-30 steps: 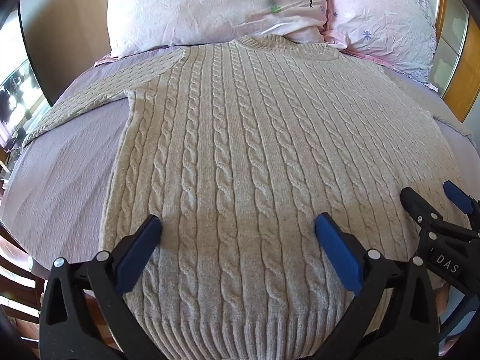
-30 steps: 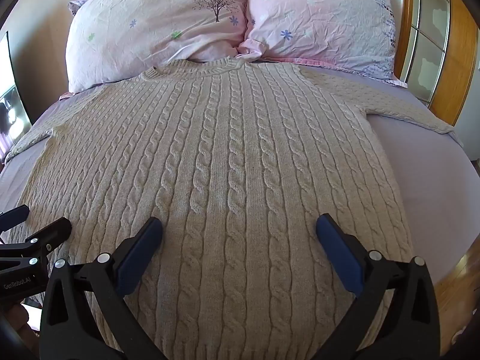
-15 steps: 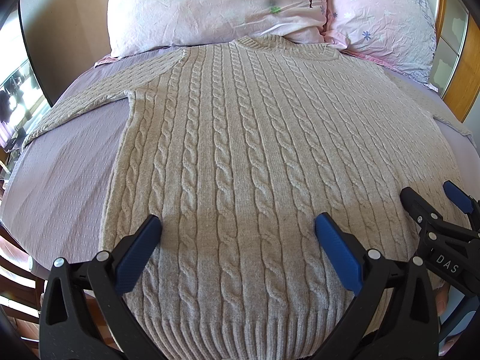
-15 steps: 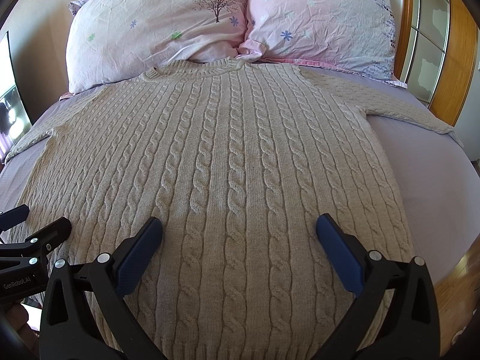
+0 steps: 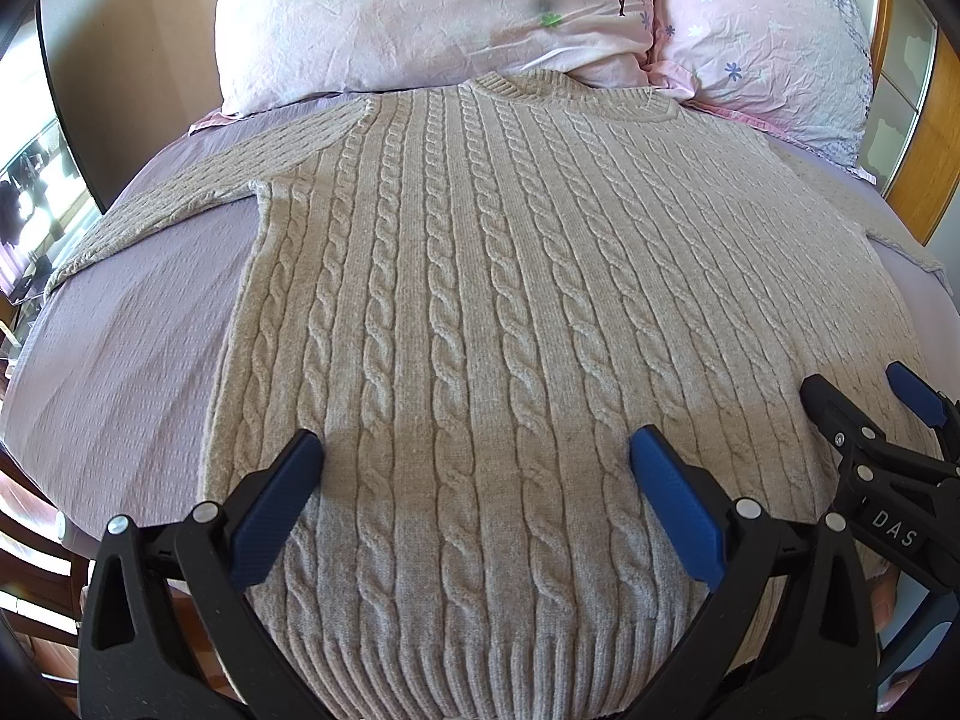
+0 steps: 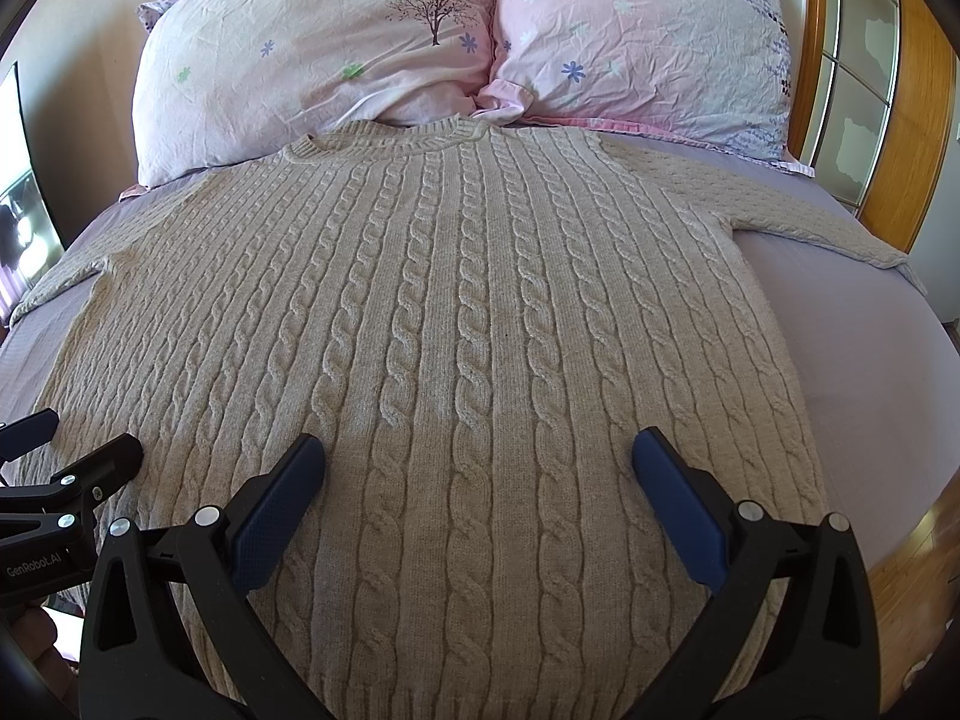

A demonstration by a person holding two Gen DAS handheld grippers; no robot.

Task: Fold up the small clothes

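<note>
A beige cable-knit sweater (image 5: 480,300) lies flat, front up, on a lilac bed, collar toward the pillows and both sleeves spread sideways. It also fills the right wrist view (image 6: 450,330). My left gripper (image 5: 477,462) is open and empty above the hem's left half. My right gripper (image 6: 479,462) is open and empty above the hem's right half. The right gripper also shows at the right edge of the left wrist view (image 5: 864,396). The left gripper shows at the left edge of the right wrist view (image 6: 72,444).
Two pink flowered pillows (image 6: 312,54) (image 6: 648,42) lean at the head of the bed. The lilac sheet (image 5: 132,372) shows on both sides of the sweater. A wooden frame with glass panels (image 6: 870,90) stands at the right. The wooden floor (image 6: 912,546) is beyond the bed's right edge.
</note>
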